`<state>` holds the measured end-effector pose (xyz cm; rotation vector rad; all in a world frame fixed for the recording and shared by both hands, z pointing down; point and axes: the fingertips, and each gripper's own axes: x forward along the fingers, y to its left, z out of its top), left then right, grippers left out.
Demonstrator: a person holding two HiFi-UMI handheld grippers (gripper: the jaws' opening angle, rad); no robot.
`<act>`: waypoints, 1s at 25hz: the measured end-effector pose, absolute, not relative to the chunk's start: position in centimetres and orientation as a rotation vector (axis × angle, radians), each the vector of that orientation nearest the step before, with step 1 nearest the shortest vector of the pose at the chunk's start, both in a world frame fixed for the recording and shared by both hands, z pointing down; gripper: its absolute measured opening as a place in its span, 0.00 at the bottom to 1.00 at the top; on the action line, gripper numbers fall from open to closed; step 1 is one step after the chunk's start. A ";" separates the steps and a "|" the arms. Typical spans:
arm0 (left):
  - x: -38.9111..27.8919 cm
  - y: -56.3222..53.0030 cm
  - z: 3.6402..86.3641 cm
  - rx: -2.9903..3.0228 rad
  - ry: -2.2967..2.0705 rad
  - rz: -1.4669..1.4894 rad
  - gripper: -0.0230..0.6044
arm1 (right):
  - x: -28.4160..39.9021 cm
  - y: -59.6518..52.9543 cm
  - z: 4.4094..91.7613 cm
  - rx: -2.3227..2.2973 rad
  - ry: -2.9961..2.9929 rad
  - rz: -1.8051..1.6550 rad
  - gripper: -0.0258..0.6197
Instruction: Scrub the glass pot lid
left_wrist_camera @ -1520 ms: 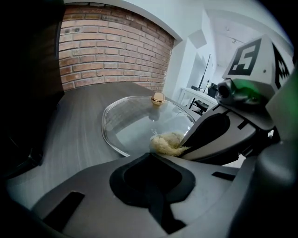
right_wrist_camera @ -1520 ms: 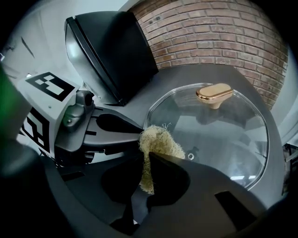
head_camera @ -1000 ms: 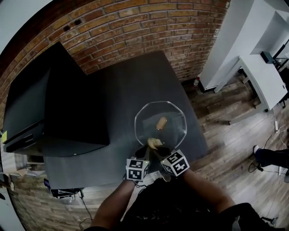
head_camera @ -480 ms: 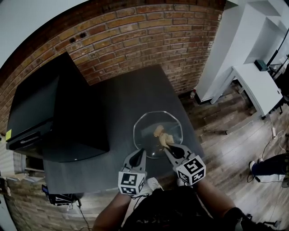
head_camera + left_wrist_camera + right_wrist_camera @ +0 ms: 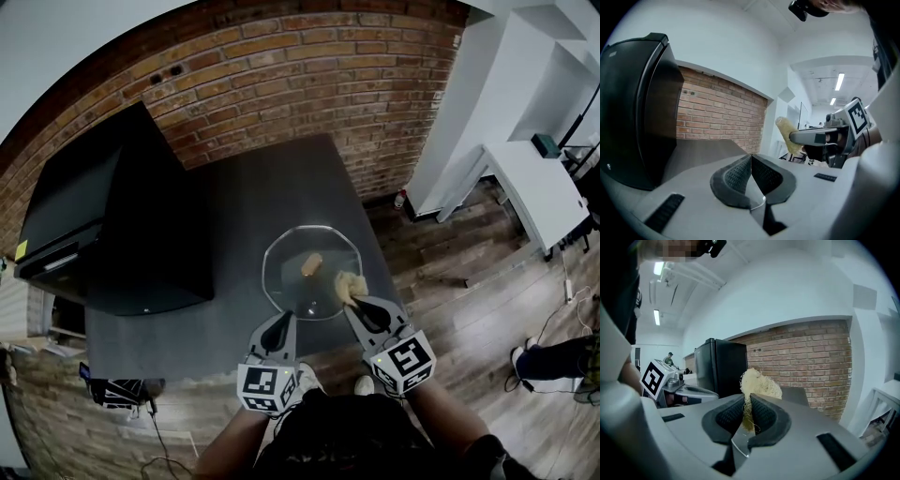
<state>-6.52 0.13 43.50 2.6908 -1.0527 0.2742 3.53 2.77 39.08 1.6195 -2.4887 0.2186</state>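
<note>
Glass pot lid [image 5: 291,286] is laid on the table [image 5: 234,216]. Loofah scrubber [image 5: 351,281] is pinched in the right gripper [image 5: 360,302] at the lid's right rim, maybe touching. Left gripper [image 5: 278,330] is closed, empty, near the lid.

In the head view, the near rim of the glass pot lid [image 5: 292,286] lies under the tips of the left gripper [image 5: 280,321] and the right gripper [image 5: 353,300]. Whether the closed left jaws catch that rim cannot be determined, and the left gripper view does not resolve the clear glass. The lower part of the scrub pad [image 5: 759,383] is buried between the right jaws. The black appliance [image 5: 103,225] is cut off by the left edge in the left gripper view, and its yellow label [image 5: 20,249] is too small to read. A small pale object [image 5: 400,199] at the foot of the far wall is unidentifiable. A person's leg [image 5: 562,359] is cut off at the right edge.
</note>
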 end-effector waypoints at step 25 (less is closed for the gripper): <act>-1.3 15.0 42.2 2.616 -1.295 0.272 0.09 | 8.7 15.3 40.2 1.431 -2.642 0.284 0.10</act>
